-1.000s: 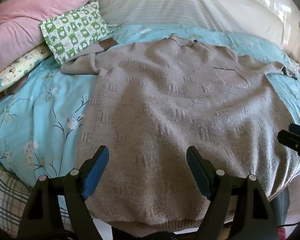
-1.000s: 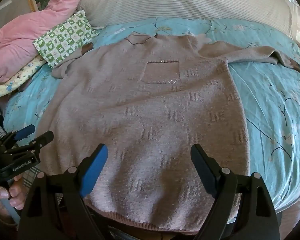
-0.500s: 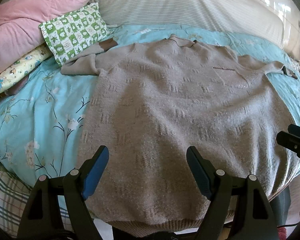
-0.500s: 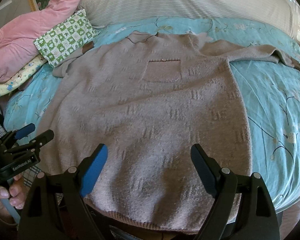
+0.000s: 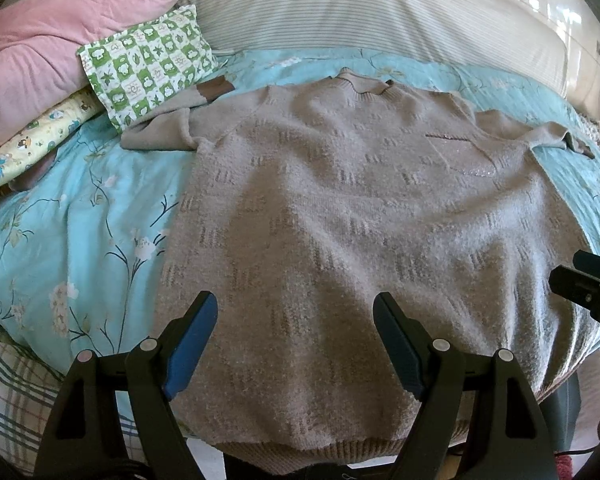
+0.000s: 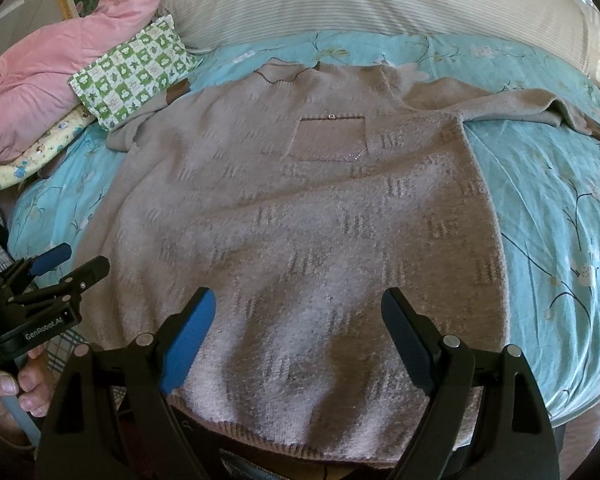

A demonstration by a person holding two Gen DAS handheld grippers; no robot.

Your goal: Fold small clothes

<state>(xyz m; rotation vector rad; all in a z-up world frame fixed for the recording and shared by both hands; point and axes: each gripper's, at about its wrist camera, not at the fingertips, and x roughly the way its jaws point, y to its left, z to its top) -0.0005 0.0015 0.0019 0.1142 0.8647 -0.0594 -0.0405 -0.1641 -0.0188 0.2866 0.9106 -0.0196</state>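
Note:
A beige knit sweater (image 5: 340,220) (image 6: 300,220) lies spread flat on the bed, collar far, hem hanging over the near edge. It has a chest pocket (image 6: 330,138). One sleeve (image 5: 160,132) bends toward the pillows, the other sleeve (image 6: 520,104) stretches out to the right. My left gripper (image 5: 296,308) hovers open above the lower left part of the sweater, nothing between its blue pads. My right gripper (image 6: 300,304) stands open above the lower middle. Each gripper shows at the edge of the other's view: the left gripper (image 6: 70,264) and the right gripper's fingers (image 5: 580,280).
The bed wears a turquoise floral sheet (image 5: 80,220) (image 6: 560,220). At the far left lie a green checked pillow (image 5: 148,64), a pink quilt (image 5: 40,40) and a yellow patterned cloth (image 5: 32,140). A striped bolster (image 5: 380,12) runs along the back. A hand (image 6: 16,388) holds the left gripper's handle.

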